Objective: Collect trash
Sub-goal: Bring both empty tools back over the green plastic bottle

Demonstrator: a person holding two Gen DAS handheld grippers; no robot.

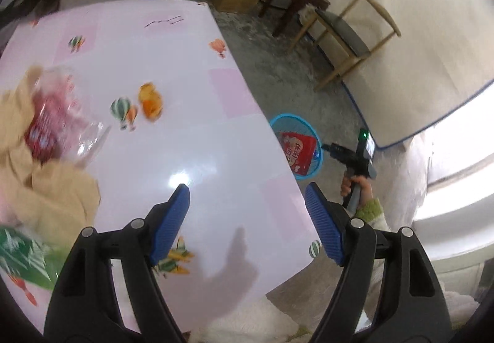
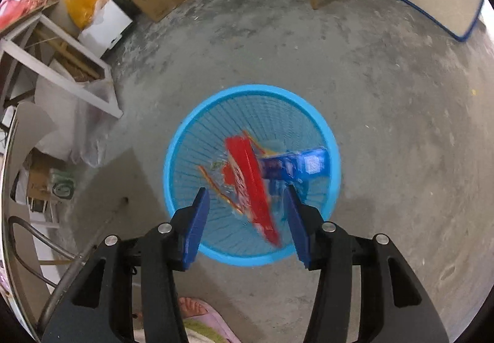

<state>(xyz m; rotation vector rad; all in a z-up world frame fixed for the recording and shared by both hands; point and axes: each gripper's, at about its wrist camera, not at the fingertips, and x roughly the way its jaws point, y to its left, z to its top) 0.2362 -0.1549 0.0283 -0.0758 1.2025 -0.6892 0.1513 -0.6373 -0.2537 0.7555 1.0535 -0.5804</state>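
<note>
The right tongs point(image 2: 247, 219) stand apart over the round blue mesh plastic basket point(image 2: 191, 114), the red flat snack packet point(image 2: 251, 188) dropping inside. The left tongs point(image 1: 247, 216), apart and empty, hover above the pink patterned counter point(image 1: 173, 65); a hasty reach may knock the crinkled red-and-clear wrapper point(image 1: 52, 123) off its edge.

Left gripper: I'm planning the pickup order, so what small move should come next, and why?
Probably swing the left gripper, jaws open and empty over bare table, left toward the clear red-printed wrapper. The red packet is already in the blue basket.
</note>
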